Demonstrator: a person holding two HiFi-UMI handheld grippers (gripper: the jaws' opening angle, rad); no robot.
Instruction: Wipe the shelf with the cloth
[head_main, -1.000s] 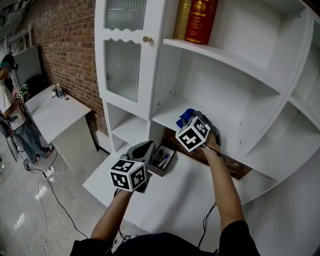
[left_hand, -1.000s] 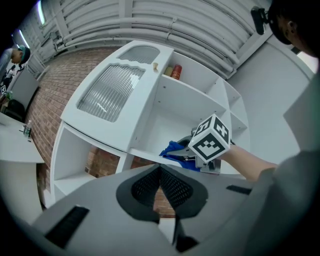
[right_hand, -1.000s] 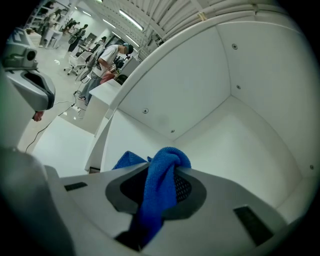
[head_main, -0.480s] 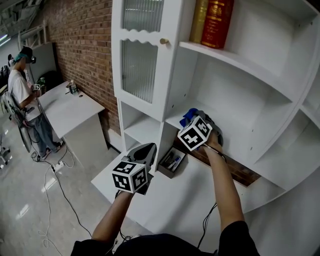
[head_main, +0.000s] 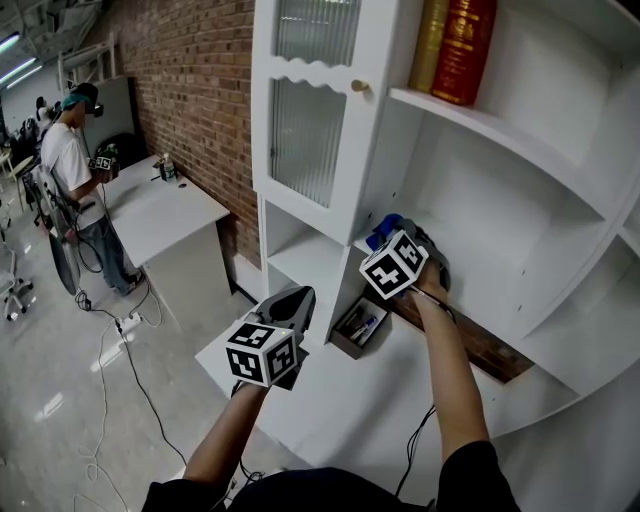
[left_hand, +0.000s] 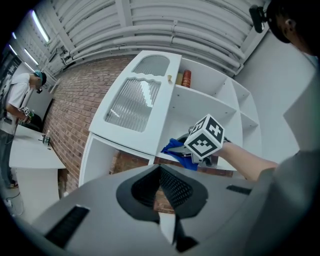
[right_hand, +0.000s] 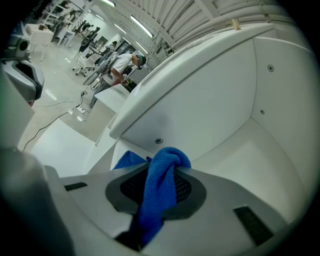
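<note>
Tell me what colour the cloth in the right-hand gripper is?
Bright blue. The fuzzy blue cloth shows best in the right gripper view.

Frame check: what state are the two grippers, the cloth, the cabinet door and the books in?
left gripper, jaws together, nothing between them, held away from the shelf.
right gripper, jaws shut on the blue cloth, inside the shelf bay.
blue cloth, bunched, clamped between the jaws.
cabinet door, closed.
books, upright, side by side.

bunched blue cloth (right_hand: 159, 187) over white shelf (head_main: 482, 290)
</note>
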